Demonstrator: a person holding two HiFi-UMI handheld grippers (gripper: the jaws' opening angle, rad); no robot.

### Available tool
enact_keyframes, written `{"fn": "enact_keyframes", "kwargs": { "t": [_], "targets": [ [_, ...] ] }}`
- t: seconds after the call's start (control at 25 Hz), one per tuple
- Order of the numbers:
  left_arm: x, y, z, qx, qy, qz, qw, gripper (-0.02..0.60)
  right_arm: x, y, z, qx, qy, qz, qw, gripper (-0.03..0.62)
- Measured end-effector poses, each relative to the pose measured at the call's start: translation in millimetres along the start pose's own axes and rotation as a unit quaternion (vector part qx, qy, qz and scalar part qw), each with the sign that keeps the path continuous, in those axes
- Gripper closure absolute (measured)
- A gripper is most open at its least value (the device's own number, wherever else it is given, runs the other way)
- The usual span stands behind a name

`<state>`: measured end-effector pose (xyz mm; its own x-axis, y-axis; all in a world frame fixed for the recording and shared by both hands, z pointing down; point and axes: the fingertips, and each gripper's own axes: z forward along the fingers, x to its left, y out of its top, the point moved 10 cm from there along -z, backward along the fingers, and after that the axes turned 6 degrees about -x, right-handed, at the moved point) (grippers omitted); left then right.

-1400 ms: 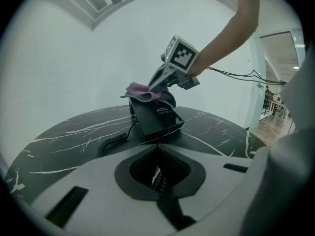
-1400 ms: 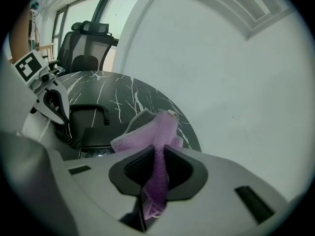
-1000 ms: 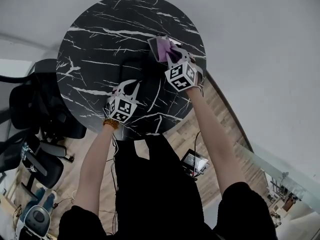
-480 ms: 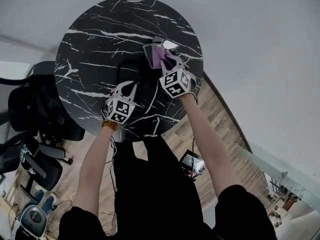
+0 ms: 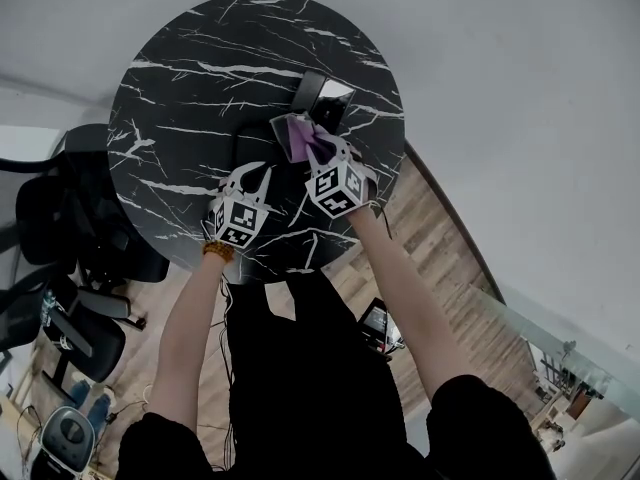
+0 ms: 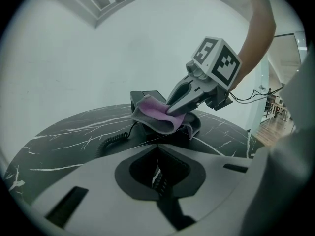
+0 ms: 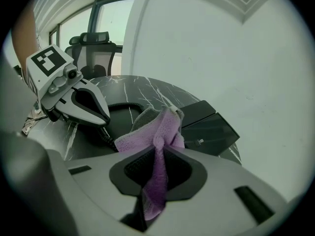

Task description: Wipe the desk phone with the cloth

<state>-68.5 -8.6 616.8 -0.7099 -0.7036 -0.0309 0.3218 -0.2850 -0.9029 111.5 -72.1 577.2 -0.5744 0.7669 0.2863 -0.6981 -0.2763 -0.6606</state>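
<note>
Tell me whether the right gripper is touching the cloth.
Touching. The right gripper view shows the cloth pinched between the shut jaws of the right gripper, with purple folds spilling out above and below.

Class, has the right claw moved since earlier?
Yes: the right claw, shut on the cloth, slid back over the desk phone toward the table's near edge.

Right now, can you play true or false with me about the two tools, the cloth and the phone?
The right tool pinches the purple cloth. True.
The left tool grips the desk phone. False: it is shut on nothing.
The cloth lies on the phone. True.
The table is plain white. False: it is black with white veins.
</note>
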Motion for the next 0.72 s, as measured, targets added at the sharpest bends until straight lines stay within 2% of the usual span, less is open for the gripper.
{"fn": "enact_keyframes", "kwargs": {
  "t": [0.56, 0.64, 0.72],
  "targets": [
    [-1.0, -0.4, -0.2, 0.000, 0.006, 0.001, 1.0000, 0.569, 18.4, -7.1, -1.9, 0.005, 0.023, 0.035, 0.999, 0.528],
    [-0.9, -0.3, 0.3, 0.000, 0.005, 0.002, 1.0000, 0.569, 17.2, -7.1, -2.0, 0.008, 0.039, 0.056, 0.998, 0.526],
    [-0.7, -0.1, 0.1, 0.000, 0.006, 0.001, 1.0000, 0.569, 17.9, -6.7, -3.1, 0.002, 0.080, 0.087, 0.993, 0.526]
  ]
}}
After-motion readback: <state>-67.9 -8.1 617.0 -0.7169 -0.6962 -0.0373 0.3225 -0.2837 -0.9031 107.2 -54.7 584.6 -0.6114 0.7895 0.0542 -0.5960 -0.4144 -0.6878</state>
